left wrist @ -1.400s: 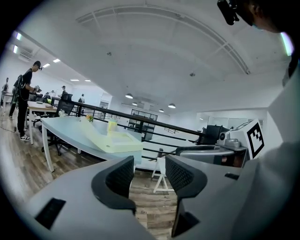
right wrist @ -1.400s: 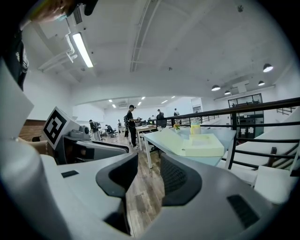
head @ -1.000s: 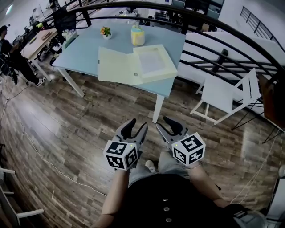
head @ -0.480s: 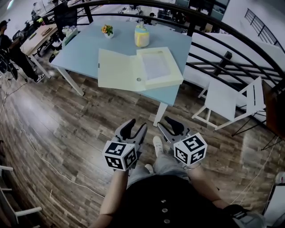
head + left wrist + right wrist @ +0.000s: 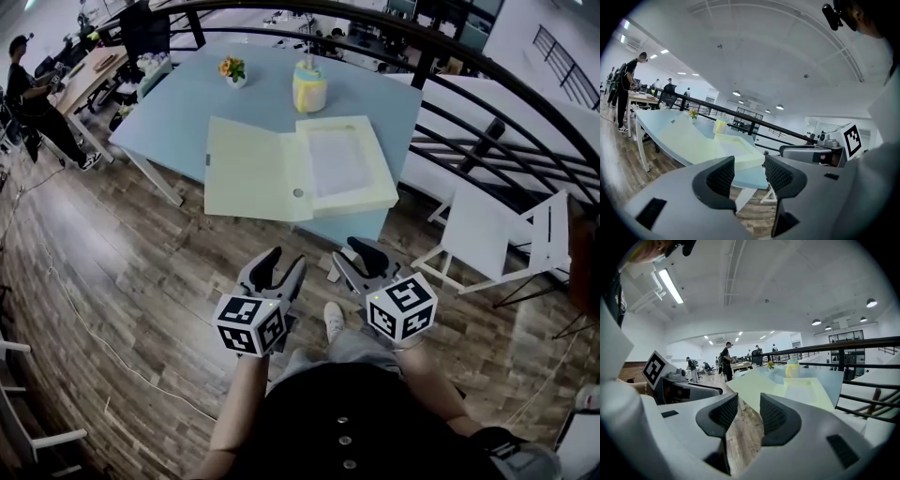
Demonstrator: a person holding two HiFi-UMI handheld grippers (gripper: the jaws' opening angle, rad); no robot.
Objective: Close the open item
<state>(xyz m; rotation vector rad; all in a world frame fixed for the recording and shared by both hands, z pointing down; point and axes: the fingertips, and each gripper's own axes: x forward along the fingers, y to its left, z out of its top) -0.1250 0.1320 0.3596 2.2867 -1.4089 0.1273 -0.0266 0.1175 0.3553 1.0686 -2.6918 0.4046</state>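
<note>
The closing has not begun; this reads as the approach. The pale yellow plastic document box (image 5: 342, 169) lies open on the near side of the light blue rectangular table (image 5: 178, 108), its shallow tray toward the table's right corner. Its flat lid flap (image 5: 246, 169) is spread level on the tabletop beside the tray, toward the table's middle. Both tools hang well short of the table's near edge, over the wood floor. The left gripper (image 5: 284, 261) has its jaws parted with nothing between the ribbed pads; only the table and floor show through the gap. The right gripper (image 5: 354, 253) is likewise released and empty, touching nothing. The next move probably calls for closing in on the table's near edge, then getting a jaw under the flap's free edge, the one farthest from the tray. The flap would then swing up and over onto the tray until it seats. The other tool may need to steady the tray, since a light box could skid on the smooth tabletop.
</note>
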